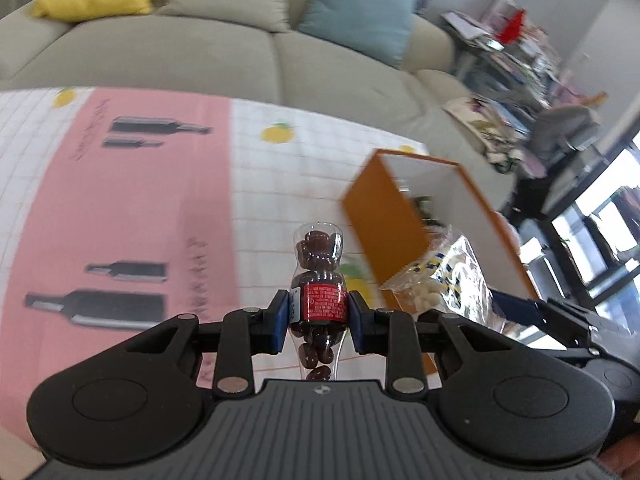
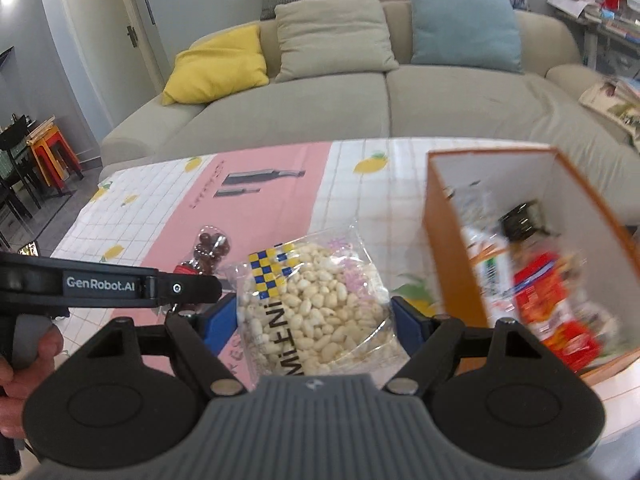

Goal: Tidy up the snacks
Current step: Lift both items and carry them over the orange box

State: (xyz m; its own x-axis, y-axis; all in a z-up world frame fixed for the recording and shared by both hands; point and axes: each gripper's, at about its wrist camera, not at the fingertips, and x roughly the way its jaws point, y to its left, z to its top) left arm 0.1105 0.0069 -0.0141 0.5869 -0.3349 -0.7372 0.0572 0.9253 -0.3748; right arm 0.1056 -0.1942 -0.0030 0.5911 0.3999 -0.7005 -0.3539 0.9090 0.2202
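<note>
L gripper (image 1: 318,312), nearest the lens in left wrist view, is clamped w/ its blue pads on a small clear bottle (image 1: 318,280) of dark round candies, gripping at the red label; bottle pokes out past the fingertips and is off the table. R gripper (image 2: 316,320) jaws stand wide but closed on a clear bag of puffed snacks (image 2: 316,304), pads pressing both sides of the bag, which fills the gap and sticks out fwd. A hand (image 2: 24,364) wraps the L gripper's handle at the left edge of right wrist view.

Below both: table w/ tablecloth (image 1: 260,184), white grid w/ lemons plus pink panel w/ bottle prints. Orange box (image 2: 452,264), white inside, sits just right of and ahead of the R gripper, holding blurred snack packs. Beyond the table: beige sofa (image 2: 360,108) w/ yellow, beige, blue cushions; cluttered shelf far right.
</note>
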